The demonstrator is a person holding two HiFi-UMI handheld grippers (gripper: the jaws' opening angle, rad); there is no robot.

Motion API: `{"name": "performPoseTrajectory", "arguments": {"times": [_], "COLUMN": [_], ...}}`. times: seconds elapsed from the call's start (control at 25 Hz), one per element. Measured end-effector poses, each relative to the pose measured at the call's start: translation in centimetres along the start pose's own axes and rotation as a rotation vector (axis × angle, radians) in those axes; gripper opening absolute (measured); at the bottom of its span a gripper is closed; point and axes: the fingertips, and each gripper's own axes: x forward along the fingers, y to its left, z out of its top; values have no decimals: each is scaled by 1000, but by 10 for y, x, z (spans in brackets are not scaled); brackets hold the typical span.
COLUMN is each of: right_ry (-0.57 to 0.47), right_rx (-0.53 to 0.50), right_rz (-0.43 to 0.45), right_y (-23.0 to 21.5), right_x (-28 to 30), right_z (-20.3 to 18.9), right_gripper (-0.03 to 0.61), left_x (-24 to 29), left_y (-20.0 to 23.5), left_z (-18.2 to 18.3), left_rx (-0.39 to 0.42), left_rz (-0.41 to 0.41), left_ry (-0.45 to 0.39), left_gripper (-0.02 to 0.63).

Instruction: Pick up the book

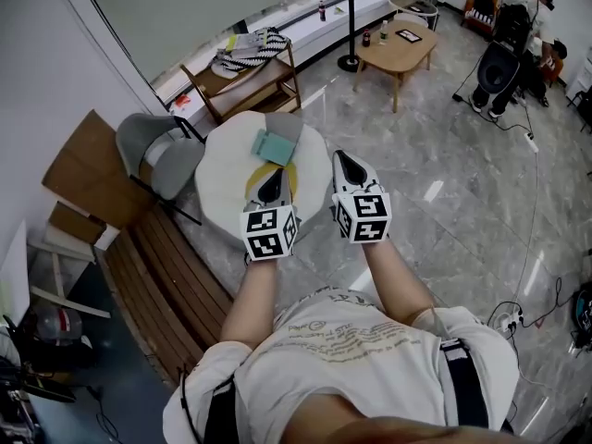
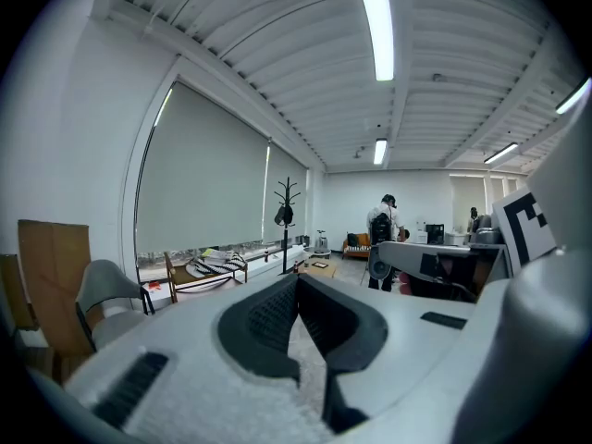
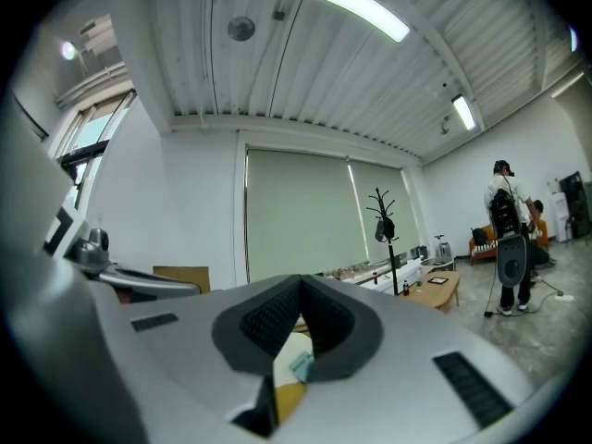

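A teal book [image 1: 271,146] lies on the round white table [image 1: 222,188], beside a grey item [image 1: 286,126] and a yellow item [image 1: 265,172]. My left gripper [image 1: 275,178] hovers over the table's near side, above the yellow item, shut and empty; its jaws [image 2: 298,280] meet at the tip. My right gripper [image 1: 344,159] is level with the table's right edge, also shut and empty. Through the gap under its closed tips [image 3: 301,281] I see the teal book [image 3: 301,365] and the yellow item [image 3: 287,398].
A grey chair [image 1: 157,155] stands left of the table, with cardboard [image 1: 83,165] and a slatted wooden bench [image 1: 176,285] nearby. Behind are a wooden rack with a striped cloth [image 1: 250,54], a coat stand [image 1: 350,26], a coffee table [image 1: 398,49] and a person [image 1: 513,35].
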Motion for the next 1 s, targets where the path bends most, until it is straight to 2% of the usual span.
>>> {"name": "performPoseTrajectory", "arguments": {"times": [0.36,1.0], "right_ry": [-8,-10], "right_rx": [0,-18], "right_rz": [17,54], "right_y": [-32,-26], "right_x": [-23,-32], "right_z": [3,-4], "right_gripper": [26,26], "left_x": [4,-2], "left_y": [-41,-43], "left_z": [-3,-1], "left_rx": [12,23], "left_rz": [16,18], "left_ry": [-2,-22], "left_gripper": [18,17]}}
